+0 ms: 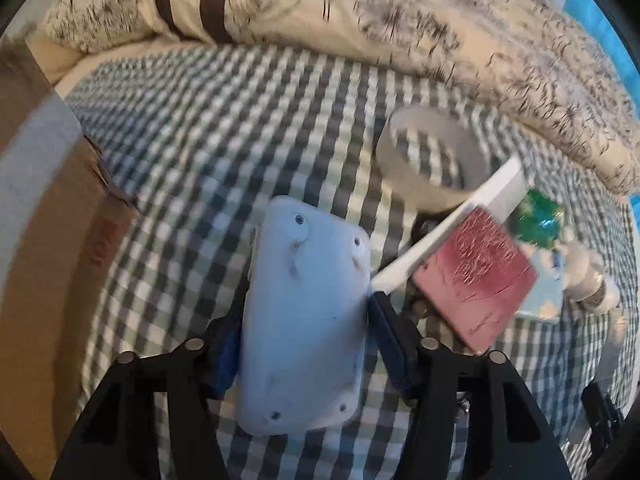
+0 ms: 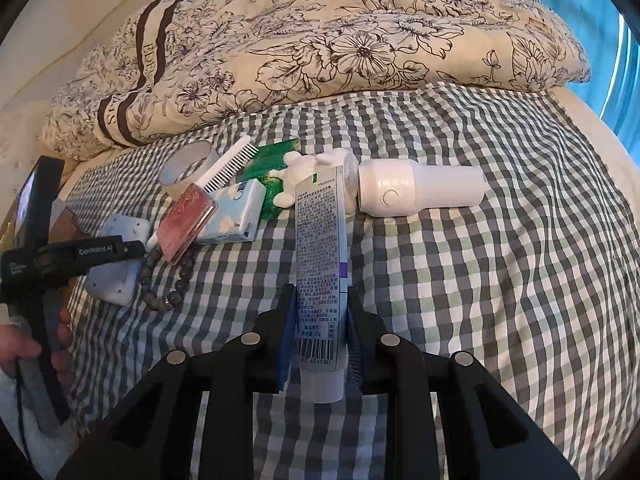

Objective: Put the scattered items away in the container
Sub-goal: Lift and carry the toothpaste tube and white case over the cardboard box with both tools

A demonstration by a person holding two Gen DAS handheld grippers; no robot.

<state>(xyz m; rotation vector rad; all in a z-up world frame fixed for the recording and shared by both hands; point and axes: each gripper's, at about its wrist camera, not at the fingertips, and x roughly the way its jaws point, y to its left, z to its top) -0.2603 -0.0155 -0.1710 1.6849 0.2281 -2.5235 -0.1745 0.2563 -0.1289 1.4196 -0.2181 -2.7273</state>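
In the left wrist view my left gripper [image 1: 300,316] is shut on a pale blue plastic case [image 1: 304,344], just above the checked bedsheet [image 1: 224,128]. The right wrist view shows that same gripper [image 2: 132,248] and case [image 2: 116,280] at the far left. My right gripper [image 2: 320,292] is shut on a white toothpaste tube [image 2: 320,240], which points away from me. A brown cardboard box [image 1: 52,264] lies at the left edge of the bed. Scattered items: a tape roll [image 2: 188,168], a white comb [image 2: 232,160], a red card case [image 2: 186,220], a blue tissue pack [image 2: 236,216] and a bead bracelet [image 2: 168,280].
A white cylindrical device [image 2: 420,192], a small white figure [image 2: 296,176] and a green packet [image 2: 276,156] lie behind the tube. A flowered quilt [image 2: 320,40] is heaped along the far side. A person's hand [image 2: 24,344] holds the left gripper's handle.
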